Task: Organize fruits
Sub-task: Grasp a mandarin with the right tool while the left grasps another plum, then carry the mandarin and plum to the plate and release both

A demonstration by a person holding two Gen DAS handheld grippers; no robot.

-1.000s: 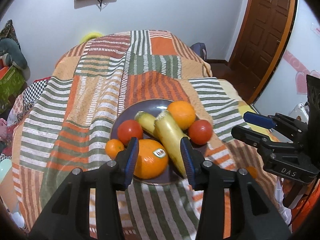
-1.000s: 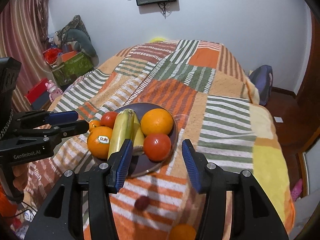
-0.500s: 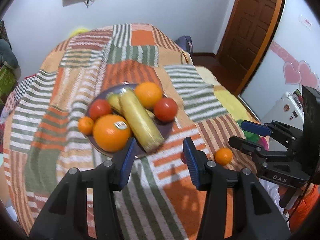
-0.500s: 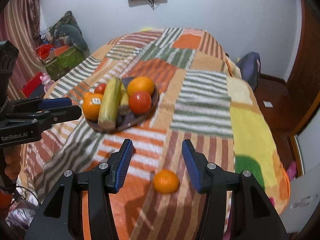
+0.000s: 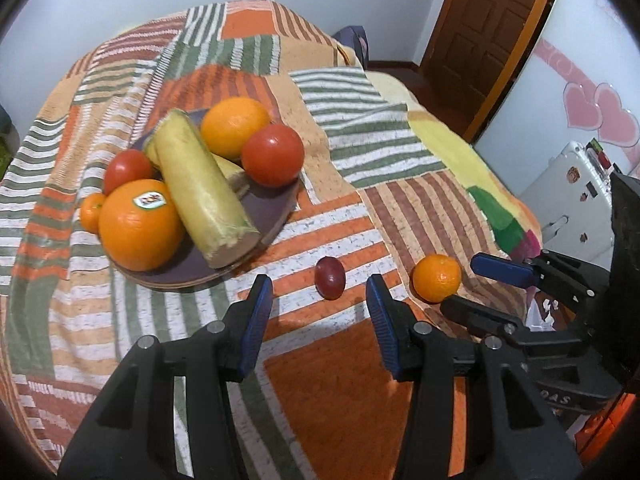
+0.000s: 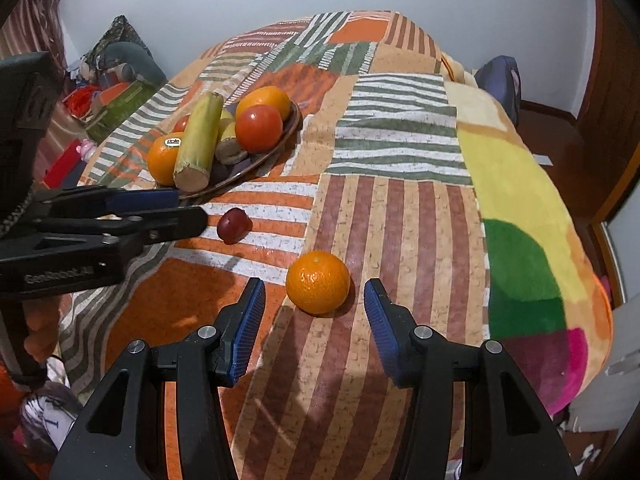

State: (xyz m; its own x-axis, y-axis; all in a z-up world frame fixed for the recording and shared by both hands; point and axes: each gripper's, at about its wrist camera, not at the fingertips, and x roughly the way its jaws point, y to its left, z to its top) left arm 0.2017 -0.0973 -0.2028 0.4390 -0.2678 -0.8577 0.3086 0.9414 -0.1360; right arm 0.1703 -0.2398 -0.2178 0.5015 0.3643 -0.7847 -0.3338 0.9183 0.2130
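Observation:
A dark plate [image 5: 266,210] on the striped blanket holds two oranges [image 5: 140,224], two tomatoes [image 5: 272,156], a small mandarin and yellow-green stalk pieces [image 5: 200,184]. A dark red grape [image 5: 330,283] lies loose on the blanket just ahead of my left gripper [image 5: 318,292], which is open and empty. To the grape's right sits a loose mandarin [image 5: 436,278]. In the right wrist view the mandarin [image 6: 318,282] lies level with the fingertips of my right gripper [image 6: 314,292], whose jaws stand apart and clear of it. The grape [image 6: 234,224] is by the left gripper [image 6: 188,209].
The blanket [image 6: 400,208] drops off at the bed's right edge [image 6: 580,280]. A brown door [image 5: 488,40] and a white case [image 5: 568,200] stand to the right. Boxes and soft toys [image 6: 116,80] crowd the floor on the left. The plate's rim [image 6: 276,150] is back left.
Both grippers have drawn back and sunk toward the bed's near end. The plate has slid up and left in both views. The grape and loose mandarin now sit at the fingertips.

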